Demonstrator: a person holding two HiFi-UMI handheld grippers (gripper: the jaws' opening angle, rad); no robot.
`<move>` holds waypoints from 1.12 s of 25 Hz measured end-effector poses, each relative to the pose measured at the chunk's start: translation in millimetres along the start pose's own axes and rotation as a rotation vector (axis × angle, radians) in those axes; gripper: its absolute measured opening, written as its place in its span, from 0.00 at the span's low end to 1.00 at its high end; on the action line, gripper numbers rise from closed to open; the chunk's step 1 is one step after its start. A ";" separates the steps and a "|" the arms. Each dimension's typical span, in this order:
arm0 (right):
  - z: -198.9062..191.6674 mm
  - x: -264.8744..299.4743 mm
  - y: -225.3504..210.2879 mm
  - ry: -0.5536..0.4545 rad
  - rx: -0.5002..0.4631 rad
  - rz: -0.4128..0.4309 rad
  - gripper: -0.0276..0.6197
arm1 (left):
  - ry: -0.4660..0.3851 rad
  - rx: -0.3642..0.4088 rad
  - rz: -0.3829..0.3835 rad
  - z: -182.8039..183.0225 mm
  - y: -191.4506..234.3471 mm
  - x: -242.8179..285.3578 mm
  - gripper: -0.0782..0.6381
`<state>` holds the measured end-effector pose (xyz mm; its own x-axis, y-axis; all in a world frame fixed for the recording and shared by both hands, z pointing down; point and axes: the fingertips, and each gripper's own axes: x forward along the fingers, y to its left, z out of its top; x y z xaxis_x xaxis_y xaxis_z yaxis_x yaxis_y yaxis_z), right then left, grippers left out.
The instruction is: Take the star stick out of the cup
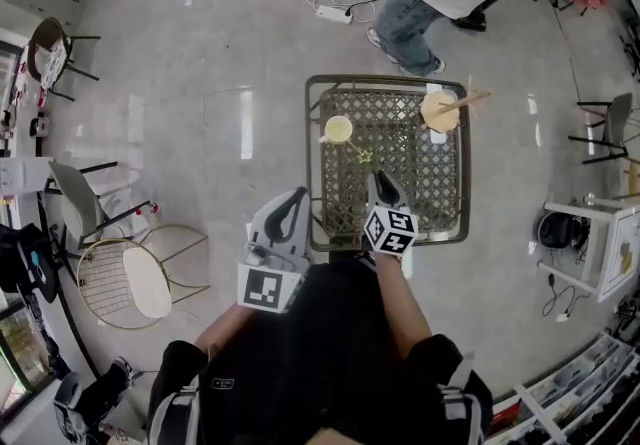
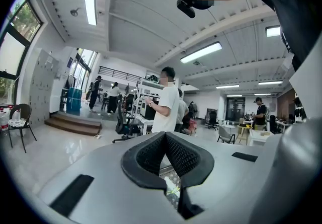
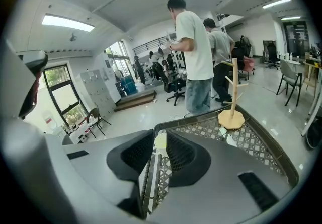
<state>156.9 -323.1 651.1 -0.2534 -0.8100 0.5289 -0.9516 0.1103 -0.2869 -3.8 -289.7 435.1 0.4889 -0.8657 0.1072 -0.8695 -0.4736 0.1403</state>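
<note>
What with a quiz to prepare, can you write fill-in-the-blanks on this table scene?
The cup's colour is ___.
The stand is made of ___.
The right tongs are ___.
The left tongs are ___.
Missing words: yellow, wood, open, shut.

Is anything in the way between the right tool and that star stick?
Nothing visible. Bare lattice tabletop separates the right tool from the yellow-green star stick at the pale yellow cup; the wooden peg stand sits well aside.
</note>
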 end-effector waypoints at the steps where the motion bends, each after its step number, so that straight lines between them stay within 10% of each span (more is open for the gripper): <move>1: -4.6 6.2 -2.3 0.019 0.011 0.006 0.15 | 0.004 -0.001 0.004 -1.2 0.4 3.2 0.13; 20: -65.3 101.5 -30.1 0.268 0.175 0.057 0.24 | 0.074 -0.013 0.097 -17.4 15.7 31.8 0.13; 28: -66.9 99.7 -32.6 0.269 0.104 0.003 0.08 | 0.071 -0.024 0.126 -19.0 22.6 16.7 0.13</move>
<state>151.0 -368.9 766.6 -0.3068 -0.6262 0.7167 -0.9313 0.0420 -0.3619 -14.0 -311.8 458.8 0.3805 -0.9040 0.1951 -0.9228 -0.3573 0.1443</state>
